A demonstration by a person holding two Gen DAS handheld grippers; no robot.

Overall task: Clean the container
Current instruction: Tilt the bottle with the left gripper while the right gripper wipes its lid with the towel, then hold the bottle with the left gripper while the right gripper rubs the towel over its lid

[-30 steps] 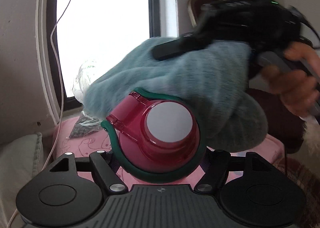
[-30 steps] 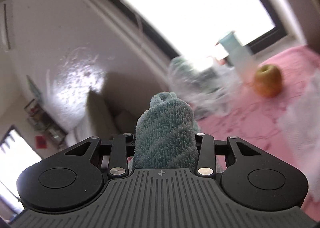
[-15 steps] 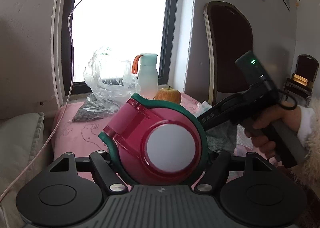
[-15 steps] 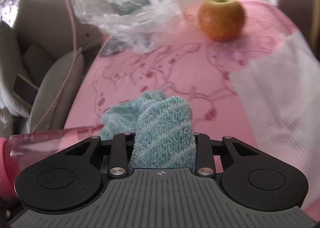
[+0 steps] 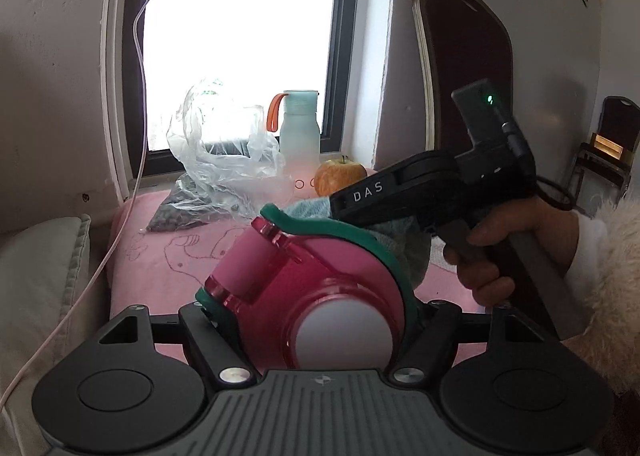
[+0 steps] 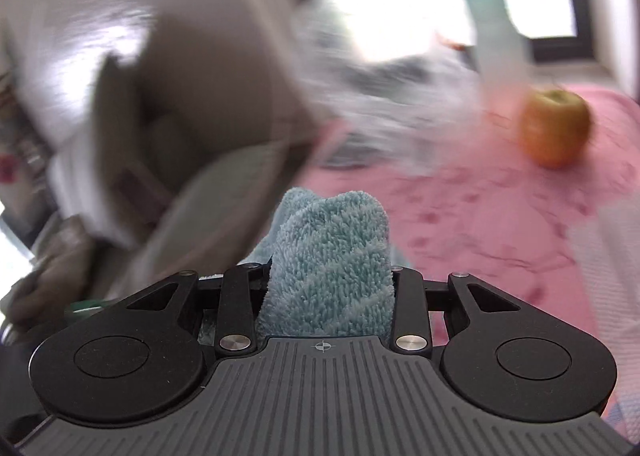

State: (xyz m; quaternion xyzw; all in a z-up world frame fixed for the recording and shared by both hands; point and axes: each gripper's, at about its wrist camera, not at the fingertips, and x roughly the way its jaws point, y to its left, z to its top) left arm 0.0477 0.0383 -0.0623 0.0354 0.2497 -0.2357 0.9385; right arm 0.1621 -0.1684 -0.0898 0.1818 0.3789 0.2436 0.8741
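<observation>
Two grippers are at work. At the bottom centre of the left wrist view, the left gripper (image 5: 320, 320) has its jaws closed around the translucent pink plastic container with a teal rubber rim (image 5: 316, 292), which is tipped so that its white round base faces the camera. Judged by looks, it is light, rigid and smooth, so it could slip; gripping the body across its width, as now, seems sound.

At the bottom centre of the right wrist view, the right gripper (image 6: 328, 276) pinches a fluffy light-blue microfibre cloth (image 6: 332, 260), soft and compliant. At centre right of the left wrist view, that cloth sits at the container's rim.

Beyond, on the pink patterned tablecloth (image 5: 168, 256), stand a yellow-red apple (image 5: 340, 176) and a pale teal bottle with an orange loop (image 5: 300, 128). Only "DAS" on the right gripper's finger is readable.
</observation>
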